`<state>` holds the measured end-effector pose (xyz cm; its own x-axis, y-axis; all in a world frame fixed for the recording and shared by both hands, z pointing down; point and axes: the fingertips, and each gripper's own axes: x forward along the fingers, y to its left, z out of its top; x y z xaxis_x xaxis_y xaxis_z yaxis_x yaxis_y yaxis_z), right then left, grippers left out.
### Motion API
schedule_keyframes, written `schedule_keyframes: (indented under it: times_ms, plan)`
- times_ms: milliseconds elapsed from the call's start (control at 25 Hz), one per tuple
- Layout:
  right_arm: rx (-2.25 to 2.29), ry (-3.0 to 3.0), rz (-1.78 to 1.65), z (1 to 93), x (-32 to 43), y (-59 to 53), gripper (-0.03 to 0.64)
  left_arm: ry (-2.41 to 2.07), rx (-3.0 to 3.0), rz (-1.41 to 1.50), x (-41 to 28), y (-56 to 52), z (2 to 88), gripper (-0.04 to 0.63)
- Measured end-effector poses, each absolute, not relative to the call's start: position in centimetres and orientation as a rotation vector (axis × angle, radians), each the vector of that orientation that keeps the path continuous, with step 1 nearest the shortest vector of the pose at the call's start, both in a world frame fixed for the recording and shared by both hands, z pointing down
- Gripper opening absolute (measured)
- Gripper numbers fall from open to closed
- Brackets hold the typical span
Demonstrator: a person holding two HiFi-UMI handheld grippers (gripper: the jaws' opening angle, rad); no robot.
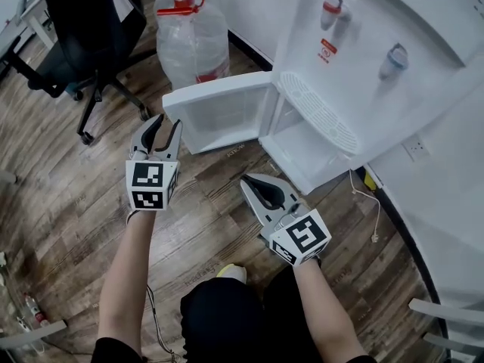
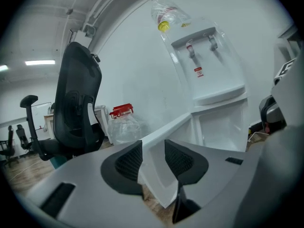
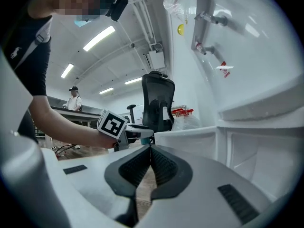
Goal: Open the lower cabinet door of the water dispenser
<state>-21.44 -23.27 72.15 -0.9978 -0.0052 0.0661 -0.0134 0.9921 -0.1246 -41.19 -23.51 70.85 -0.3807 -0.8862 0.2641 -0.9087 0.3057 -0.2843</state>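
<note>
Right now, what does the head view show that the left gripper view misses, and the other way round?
Only the head view: the person's forearms and the wall socket. Only the left gripper view: ceiling lights, a clear bag atop the water dispenser, and the left gripper seen close, jaws apart. Both: that water dispenser, its open lower door, the black office chair and the big clear bottle.

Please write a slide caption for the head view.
Lower cabinet door of water dispenser open; left gripper open by its edge, right gripper shut.
</note>
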Motion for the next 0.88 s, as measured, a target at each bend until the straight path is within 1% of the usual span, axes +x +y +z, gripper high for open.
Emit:
schedule_keyframes:
  times_ms: [80,280,520,880]
  plan:
    - [0.045,-3.071,0.190,72.0,-20.1,-23.6,0.023,-2.460,1.766,0.601,-39.0,-23.7,70.6,0.147]
    - [0.135,-3.064,0.200,72.3,-16.4,-24.5,0.023,-2.358,1.900,0.588,-33.5,-24.4,70.8,0.078]
    - [0.281,-3.050,0.223,73.0,-10.9,-25.8,0.023,-2.215,2.042,0.578,-27.9,-24.9,71.7,0.021]
    - [0.537,-3.015,0.306,73.5,-4.0,-29.0,0.023,-1.972,2.231,0.490,-19.7,-27.3,73.0,0.014]
